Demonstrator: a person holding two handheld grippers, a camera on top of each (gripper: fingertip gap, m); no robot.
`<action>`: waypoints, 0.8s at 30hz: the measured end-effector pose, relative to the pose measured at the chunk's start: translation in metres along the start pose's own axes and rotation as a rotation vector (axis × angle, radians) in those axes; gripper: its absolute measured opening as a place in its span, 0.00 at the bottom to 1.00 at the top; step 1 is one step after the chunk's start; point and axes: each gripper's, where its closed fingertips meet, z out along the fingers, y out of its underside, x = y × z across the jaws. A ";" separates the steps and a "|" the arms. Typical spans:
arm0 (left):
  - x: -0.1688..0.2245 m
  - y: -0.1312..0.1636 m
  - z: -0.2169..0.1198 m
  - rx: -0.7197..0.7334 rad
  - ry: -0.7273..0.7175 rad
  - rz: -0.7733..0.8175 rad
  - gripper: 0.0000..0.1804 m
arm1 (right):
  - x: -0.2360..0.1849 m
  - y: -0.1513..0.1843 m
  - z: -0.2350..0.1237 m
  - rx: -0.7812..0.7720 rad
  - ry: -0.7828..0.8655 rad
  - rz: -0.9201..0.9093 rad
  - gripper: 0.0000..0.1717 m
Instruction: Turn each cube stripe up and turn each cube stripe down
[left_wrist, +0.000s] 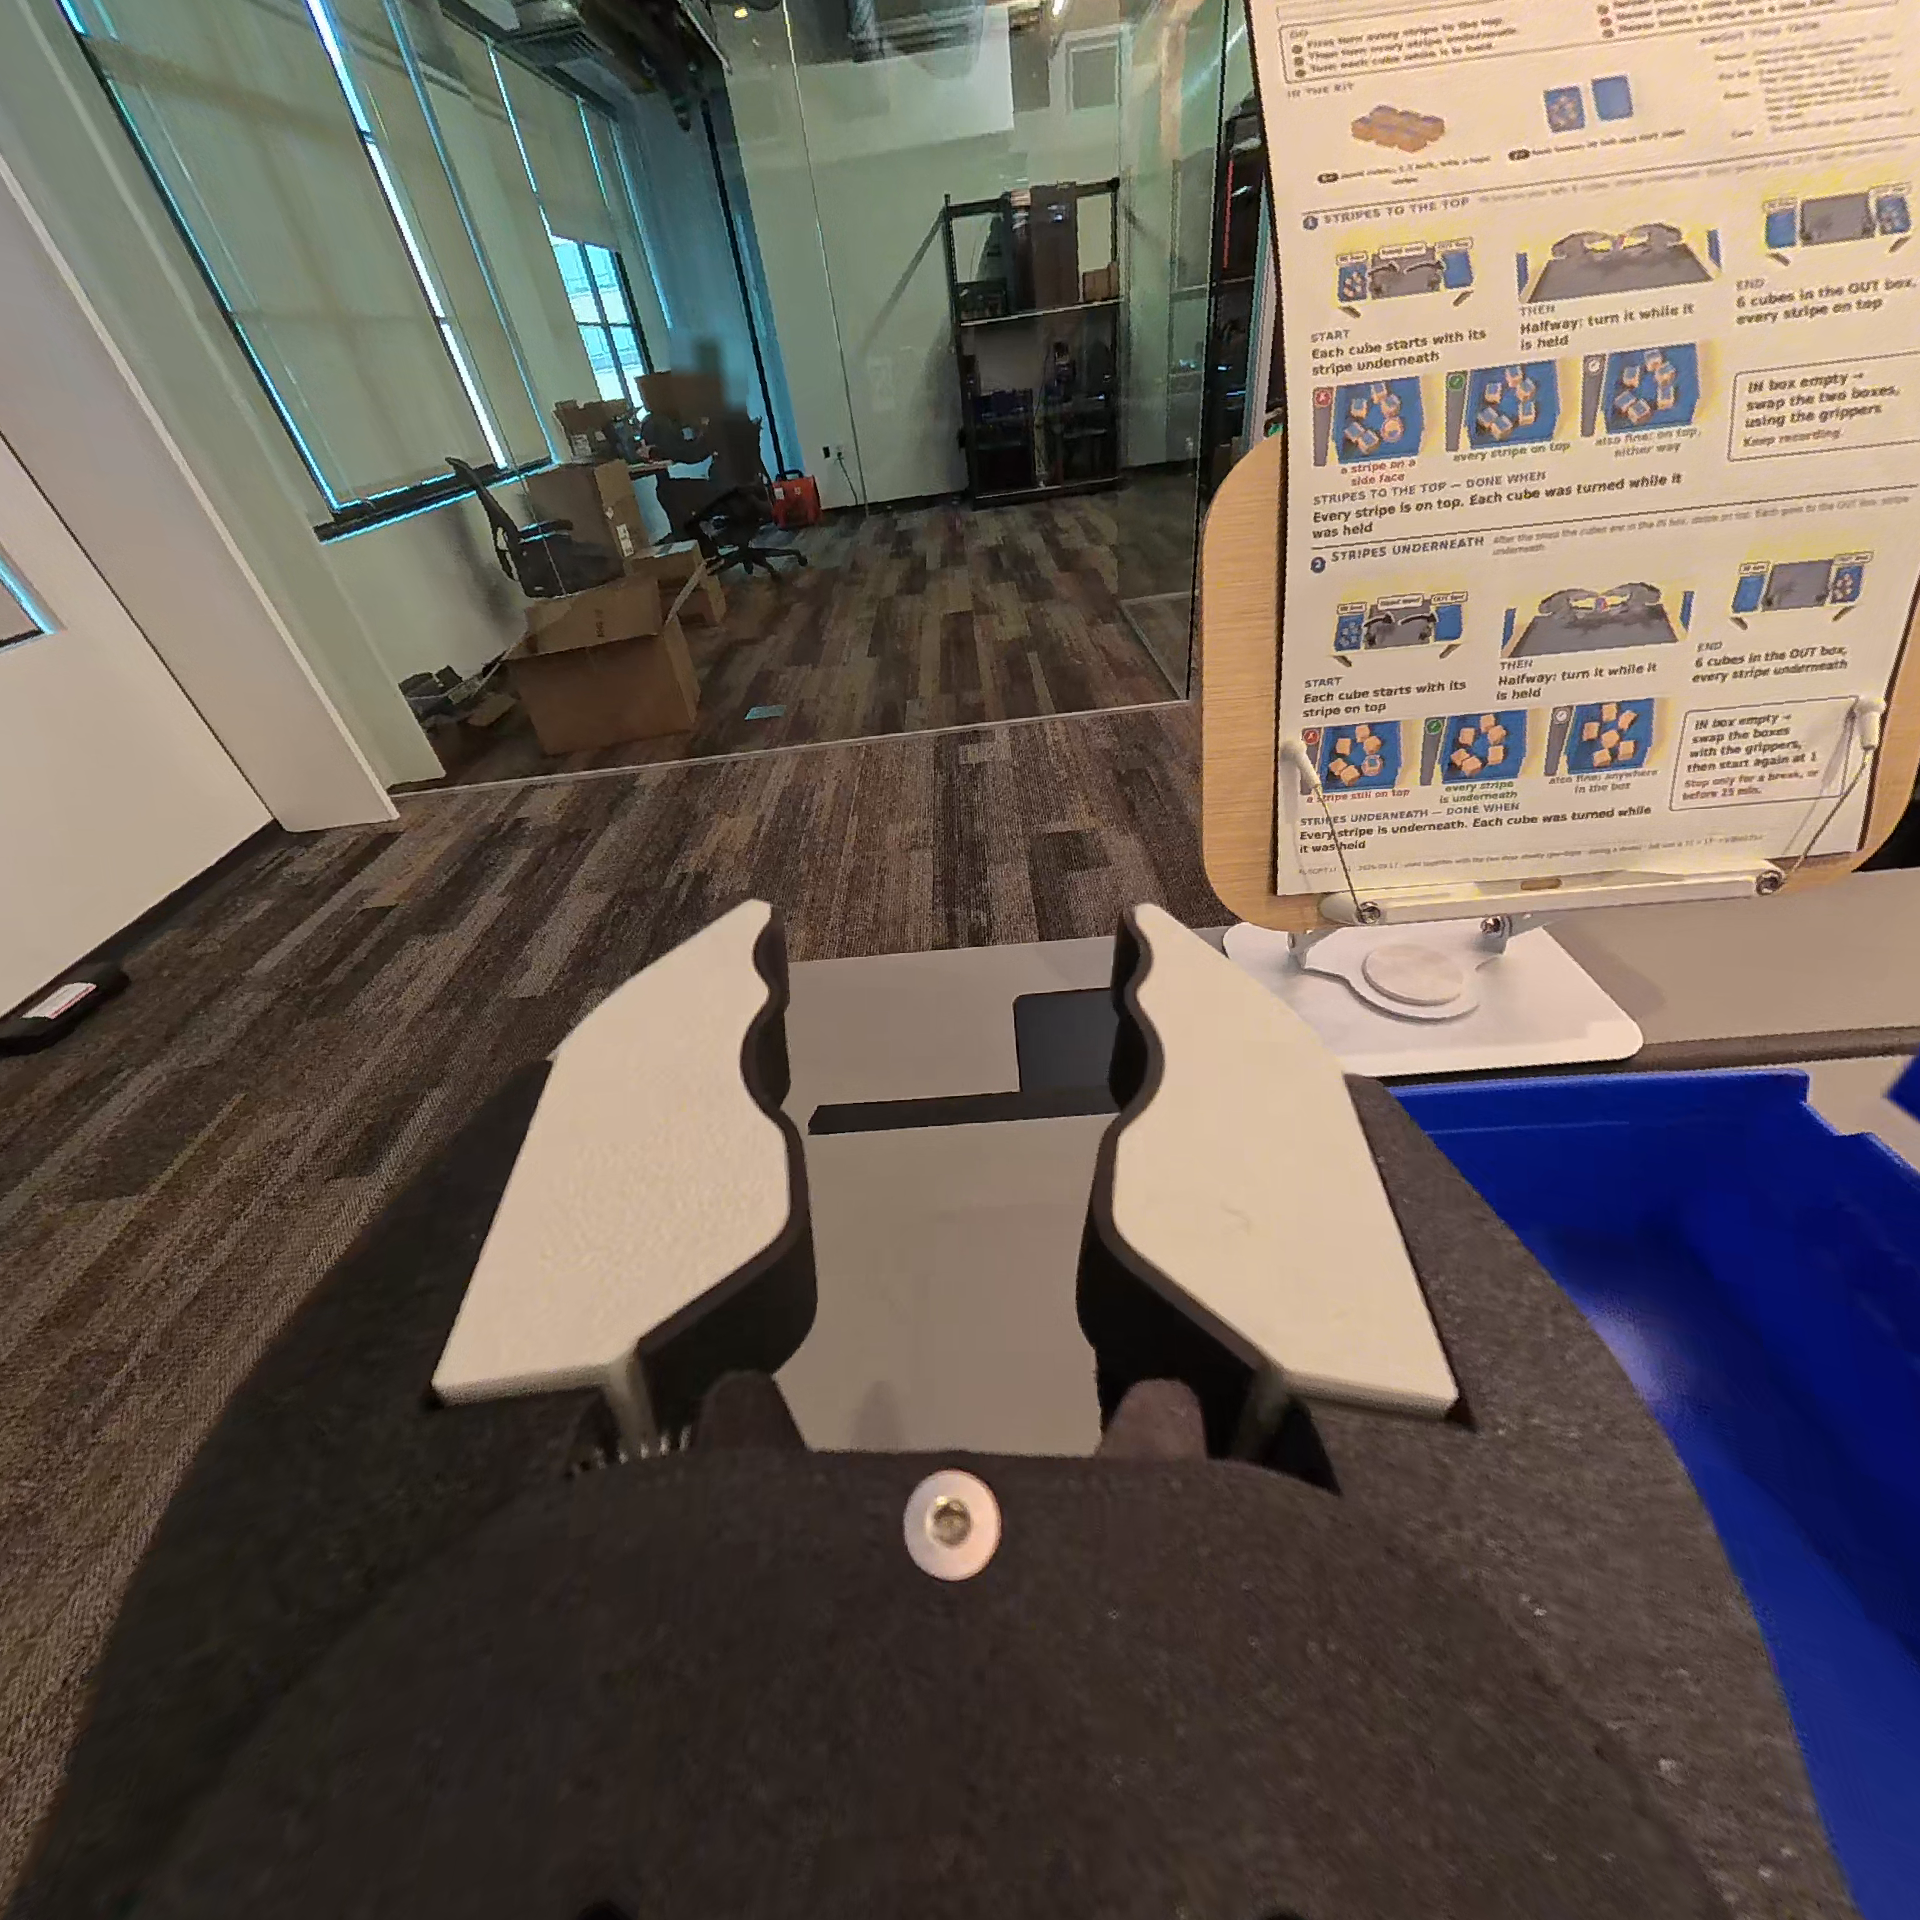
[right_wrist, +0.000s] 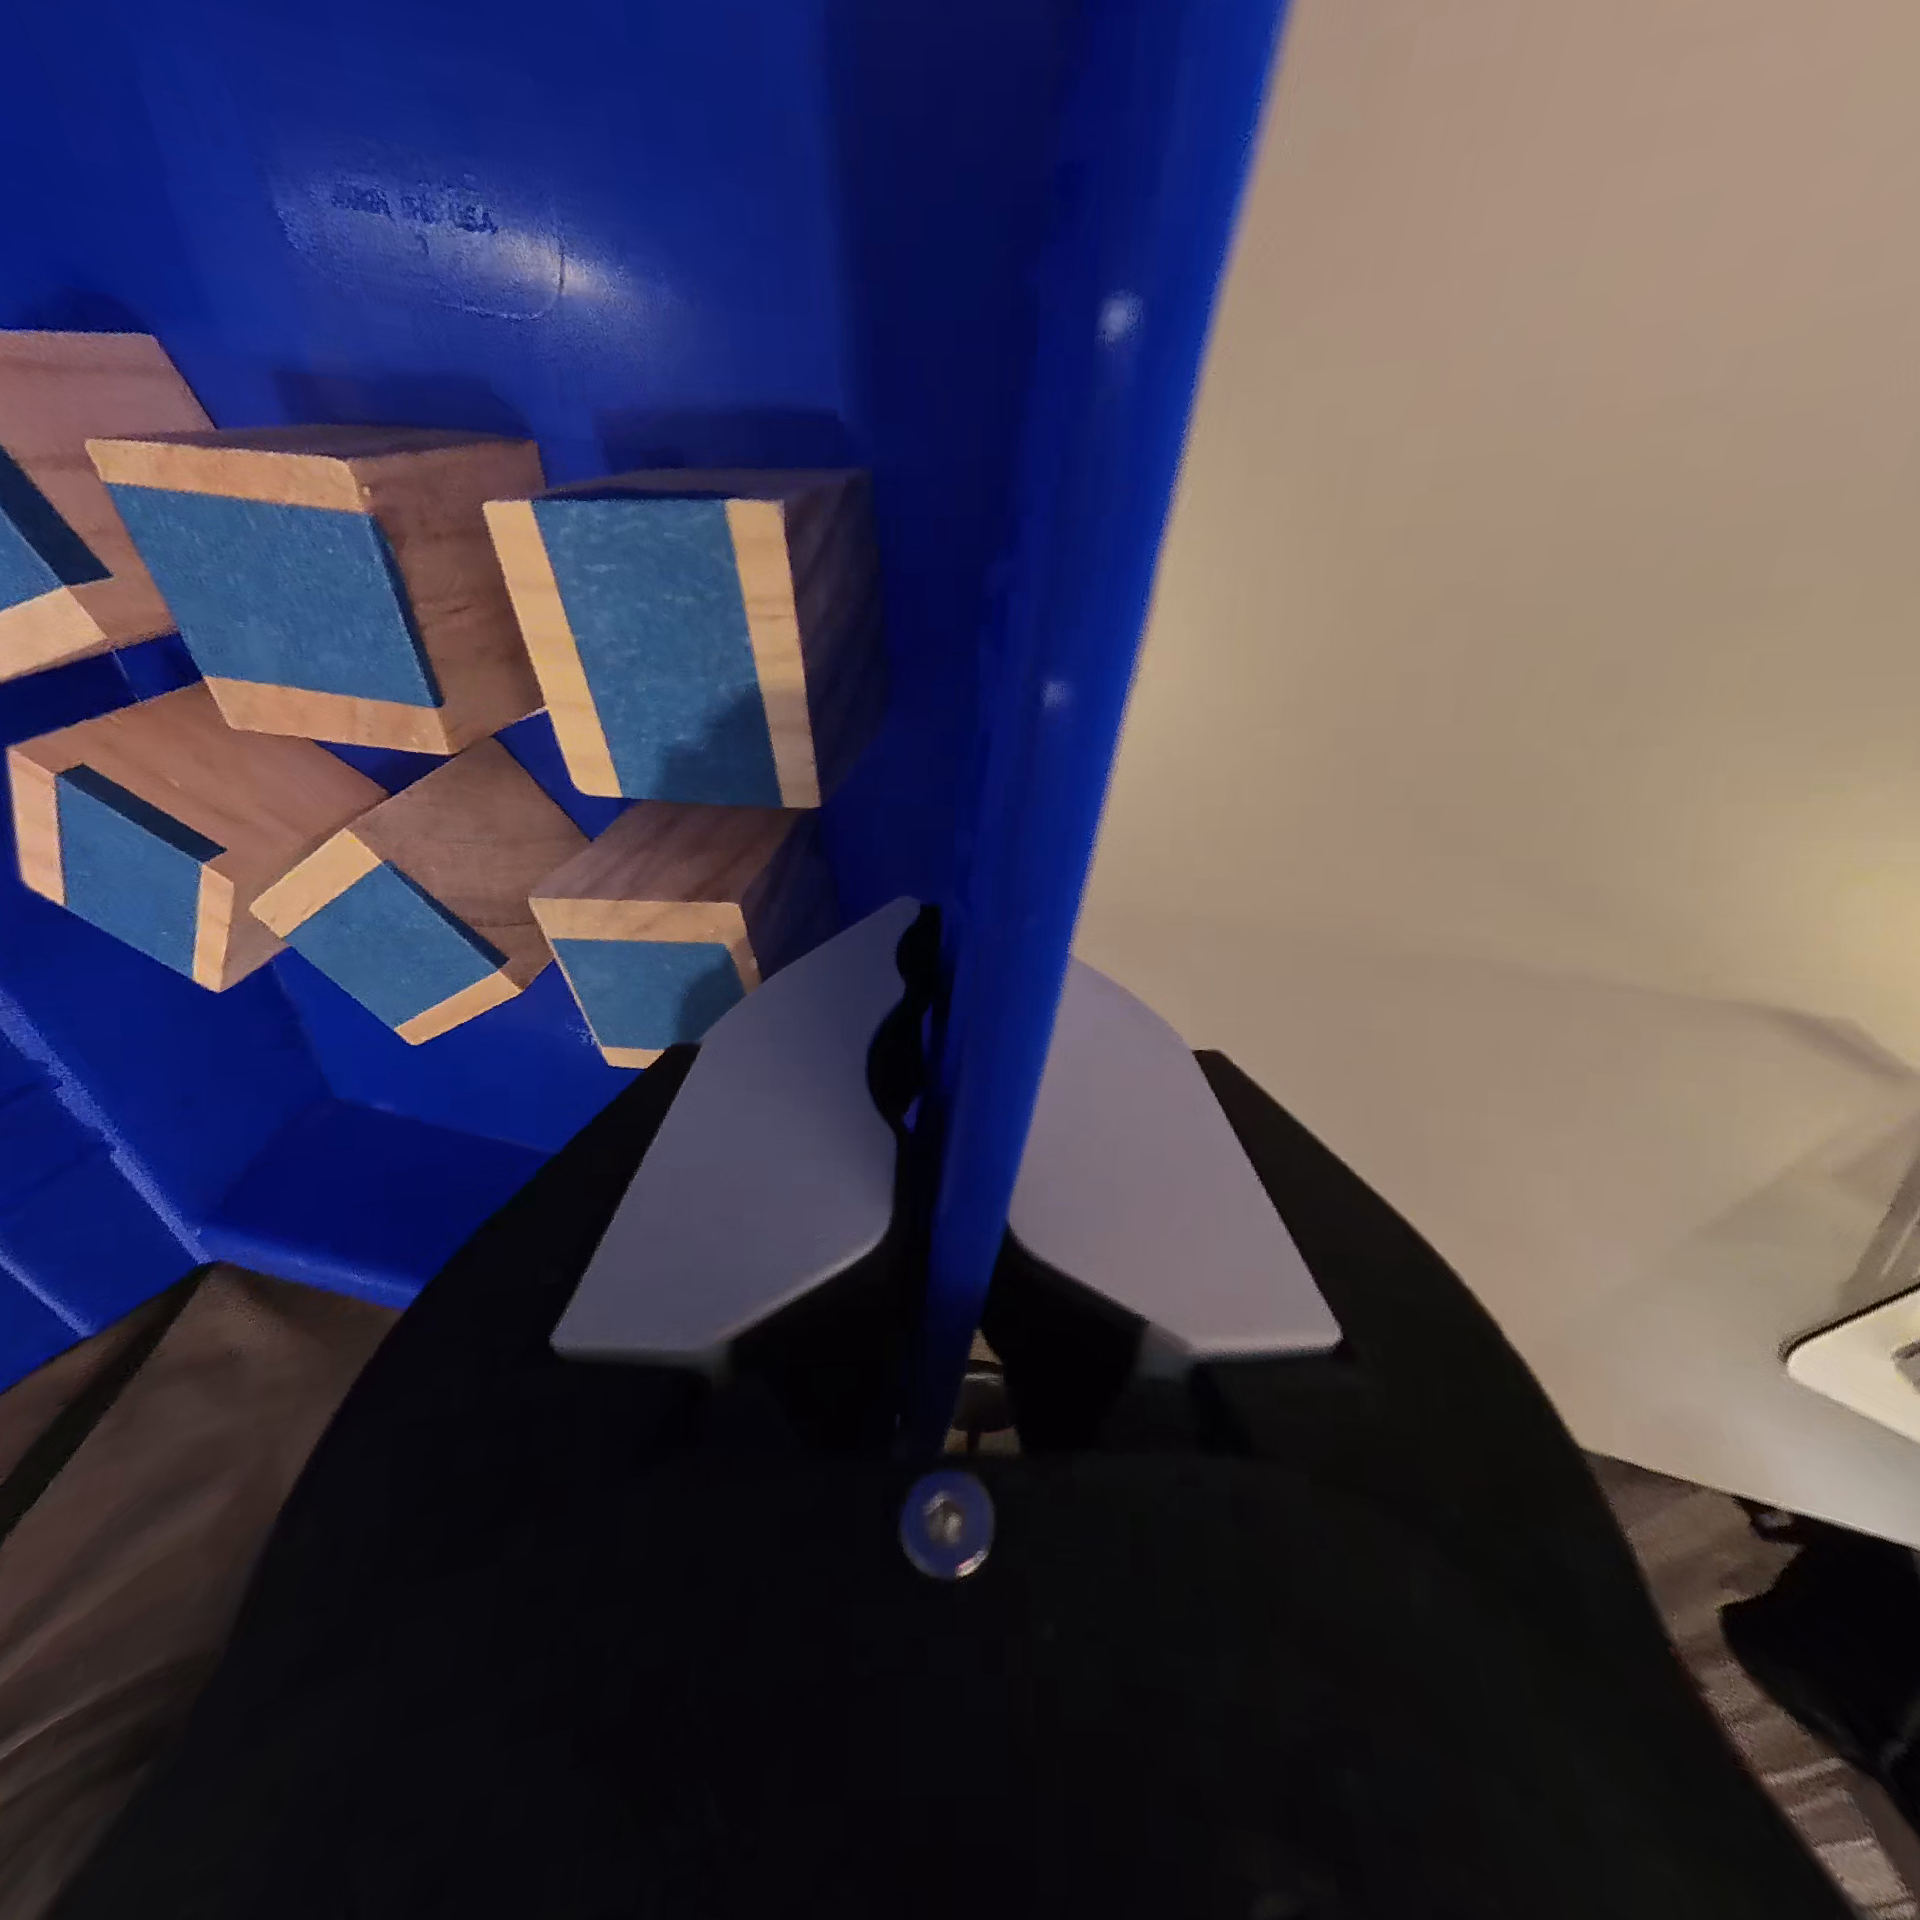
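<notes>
While my right gripper (right_wrist: 961, 997) clamps the side wall of a blue bin (right_wrist: 1029, 623), its two fingers sit on either side of that thin plastic wall, one inside the bin and one outside, nearly shut with only the wall between them. Inside this bin lie the wooden cubes (right_wrist: 665, 644), clustered against the floor and just beside the wall I hold; six or so show, each with its blue stripe face turned toward my camera, and the nearest one (right_wrist: 644, 977) sits just beside my inner fingertip. Beyond the wall there is only a pale table surface (right_wrist: 1507, 727).

My left gripper (left_wrist: 945, 997) hangs wide open with nothing between its fingers, over a grey tabletop (left_wrist: 894, 1008) and a dark mat (left_wrist: 1060, 1029). To its right is another blue bin (left_wrist: 1662, 1299), and beyond that an instruction sheet (left_wrist: 1579, 468) stands on a white stand (left_wrist: 1455, 997).
</notes>
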 end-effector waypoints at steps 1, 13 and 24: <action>0.000 -0.001 -0.001 0.003 0.000 0.001 0.33 | -0.017 -0.012 -0.002 0.000 -0.010 -0.032 0.03; 0.001 -0.024 -0.045 0.077 0.048 -0.016 0.33 | -0.264 -0.158 0.032 -0.014 -0.146 -0.410 0.03; -0.008 -0.026 -0.067 0.067 0.049 -0.020 0.35 | -0.423 -0.210 0.068 -0.063 -0.152 -0.567 0.03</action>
